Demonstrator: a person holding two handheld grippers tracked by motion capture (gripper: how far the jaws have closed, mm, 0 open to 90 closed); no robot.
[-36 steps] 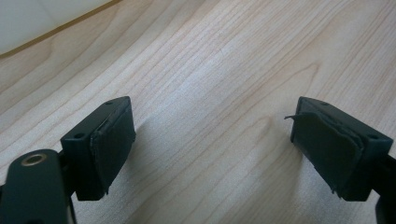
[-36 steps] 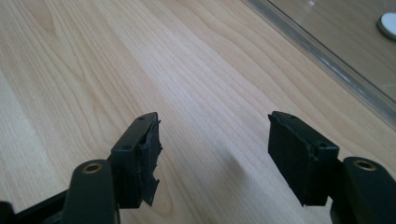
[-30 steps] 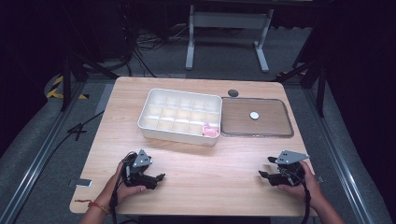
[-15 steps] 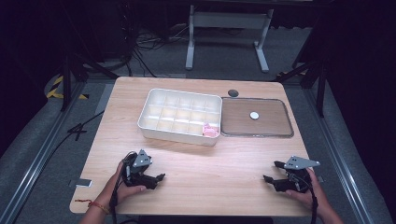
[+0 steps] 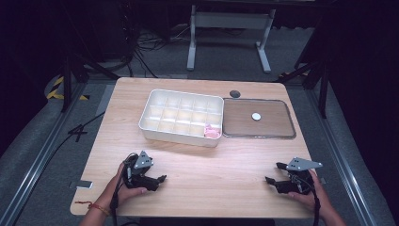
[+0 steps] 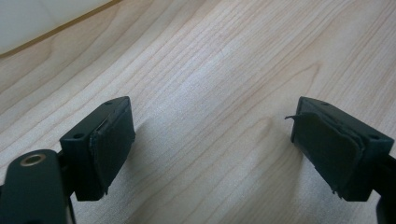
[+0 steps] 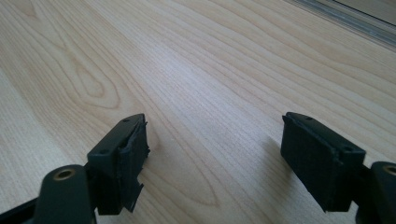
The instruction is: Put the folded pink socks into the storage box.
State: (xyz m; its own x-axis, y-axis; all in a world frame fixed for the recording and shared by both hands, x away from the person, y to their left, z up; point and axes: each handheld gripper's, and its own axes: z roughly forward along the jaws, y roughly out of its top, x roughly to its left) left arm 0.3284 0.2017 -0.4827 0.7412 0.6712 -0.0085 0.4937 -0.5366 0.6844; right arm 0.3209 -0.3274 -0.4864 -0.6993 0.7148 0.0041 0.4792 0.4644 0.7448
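Resting low on the table, left claw and right claw gape wide, empty.

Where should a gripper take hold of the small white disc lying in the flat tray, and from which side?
The white disc lies flat and alone mid-tray, right of the compartment box. Probably best to come straight down from above and pinch its opposite edges; the tray's raised rim would likely block a level approach. The open right gripper is nearer.

Dark room, grey floor, metal stand behind.
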